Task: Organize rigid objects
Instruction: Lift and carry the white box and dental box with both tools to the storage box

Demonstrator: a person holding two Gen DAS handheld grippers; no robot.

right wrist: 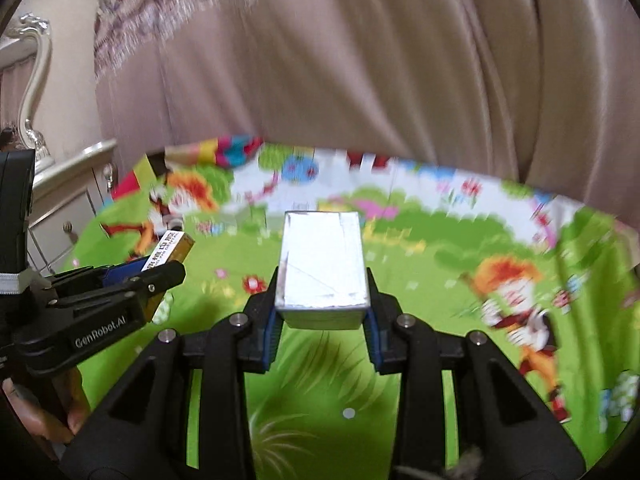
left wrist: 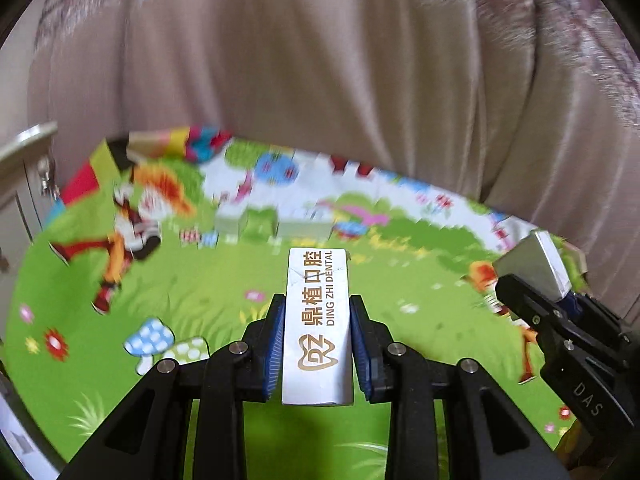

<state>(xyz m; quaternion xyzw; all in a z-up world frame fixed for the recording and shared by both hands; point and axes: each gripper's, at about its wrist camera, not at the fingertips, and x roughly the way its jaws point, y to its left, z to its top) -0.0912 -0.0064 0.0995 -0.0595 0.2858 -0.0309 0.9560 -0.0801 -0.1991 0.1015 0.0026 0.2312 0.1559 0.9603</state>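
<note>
dental box (left wrist: 318,328) | clamped between left tongs (left wrist: 318,340) | silver box (right wrist: 323,270) gripped in right tongs (right wrist: 323,320)

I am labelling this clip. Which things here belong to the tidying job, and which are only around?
Job:
- white dental box, in left hand-held gripper
- silver box, in right hand-held gripper

Around:
- cartoon mat
- curtain
- cabinet

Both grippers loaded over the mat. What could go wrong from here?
1. The left gripper pinches the white dental box only along its lower half; it may pivot or slip.
2. The right gripper holds the silver box by its near end, so it could tip forward.
3. The grippers sit close together; the boxes could collide above the play mat.
</note>
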